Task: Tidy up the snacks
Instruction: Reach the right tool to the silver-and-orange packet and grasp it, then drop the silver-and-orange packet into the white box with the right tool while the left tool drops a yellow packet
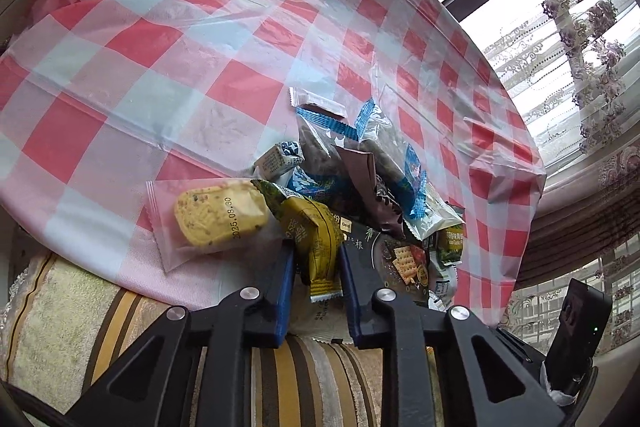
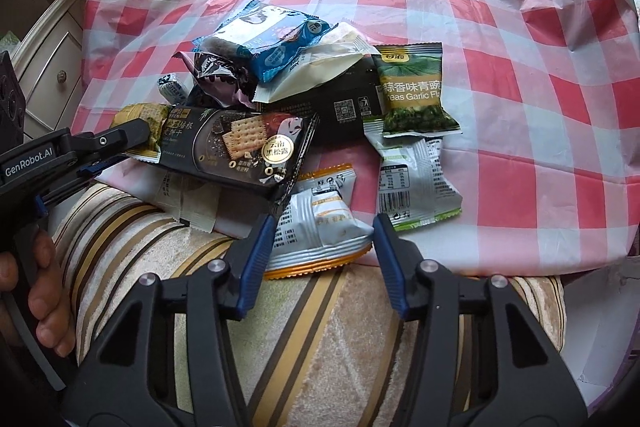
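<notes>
1. Striped cushion (image 2: 172, 251): nearest, under both tools, its far edge touching the table rim.
2. Left gripper (image 1: 316, 259): blue pads nearly together, pinching an olive-yellow snack packet (image 1: 316, 247) at the near table edge.
3. Right gripper (image 2: 324, 227): jaws about half open, straddling a silver-and-orange packet (image 2: 320, 219). The left pad touches it; whether the right pad presses it is hard to tell.
4. A person's hand (image 2: 36, 291) holds the left tool's handle.
5. Clear-wrapped yellow biscuit (image 1: 220, 223), stamped 2025.08.30, just left of the olive packet.
6. Black cracker pack (image 2: 240, 147), tilted across the pile's near side.
7. Green garlic pea bag (image 2: 416, 91), lying on a silver packet (image 2: 412, 183), right of the pile.
8. Blue-and-white packet (image 2: 268, 39) and brown wrapper (image 2: 216, 75), at the pile's far side.
9. Red-and-white checked tablecloth (image 2: 520, 27), beneath all snacks.
10. Lace curtain (image 1: 580, 47), beyond the table.
</notes>
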`<state>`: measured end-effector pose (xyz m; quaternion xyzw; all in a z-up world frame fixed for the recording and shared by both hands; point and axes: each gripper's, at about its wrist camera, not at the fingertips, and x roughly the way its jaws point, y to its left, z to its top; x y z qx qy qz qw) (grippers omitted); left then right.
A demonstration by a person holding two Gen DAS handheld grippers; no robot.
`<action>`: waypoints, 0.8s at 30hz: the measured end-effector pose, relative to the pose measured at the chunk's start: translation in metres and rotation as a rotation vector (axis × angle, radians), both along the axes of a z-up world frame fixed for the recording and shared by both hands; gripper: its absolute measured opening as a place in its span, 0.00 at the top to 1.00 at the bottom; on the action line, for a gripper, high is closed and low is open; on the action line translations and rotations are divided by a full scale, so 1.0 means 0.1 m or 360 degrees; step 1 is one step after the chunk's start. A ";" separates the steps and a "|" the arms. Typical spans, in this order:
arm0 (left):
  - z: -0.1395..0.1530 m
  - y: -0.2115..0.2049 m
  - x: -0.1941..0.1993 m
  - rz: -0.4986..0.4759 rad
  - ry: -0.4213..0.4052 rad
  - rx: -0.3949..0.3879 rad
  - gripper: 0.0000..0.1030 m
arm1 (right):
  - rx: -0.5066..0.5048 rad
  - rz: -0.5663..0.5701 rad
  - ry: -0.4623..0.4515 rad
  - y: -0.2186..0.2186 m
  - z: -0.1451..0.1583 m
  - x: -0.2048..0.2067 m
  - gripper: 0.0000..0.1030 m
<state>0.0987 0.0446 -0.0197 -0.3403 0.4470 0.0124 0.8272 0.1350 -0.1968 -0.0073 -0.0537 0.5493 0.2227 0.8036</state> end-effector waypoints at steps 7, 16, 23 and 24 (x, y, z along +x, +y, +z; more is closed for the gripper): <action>0.09 0.02 -0.18 0.0048 -0.0032 0.0048 0.80 | 0.0064 -0.0044 -0.0032 -0.17 0.10 -0.11 0.48; 0.27 -0.09 -0.32 0.0041 -0.0105 0.0174 0.80 | 0.0172 -0.0098 -0.0073 -0.40 0.21 -0.24 0.49; 0.39 -0.33 -0.32 -0.0037 -0.0128 0.0236 0.80 | 0.0253 -0.0170 -0.0091 -0.68 0.27 -0.34 0.49; 0.41 -0.37 -0.31 -0.0055 -0.0131 0.0241 0.80 | 0.0264 -0.0185 -0.0093 -0.74 0.28 -0.35 0.49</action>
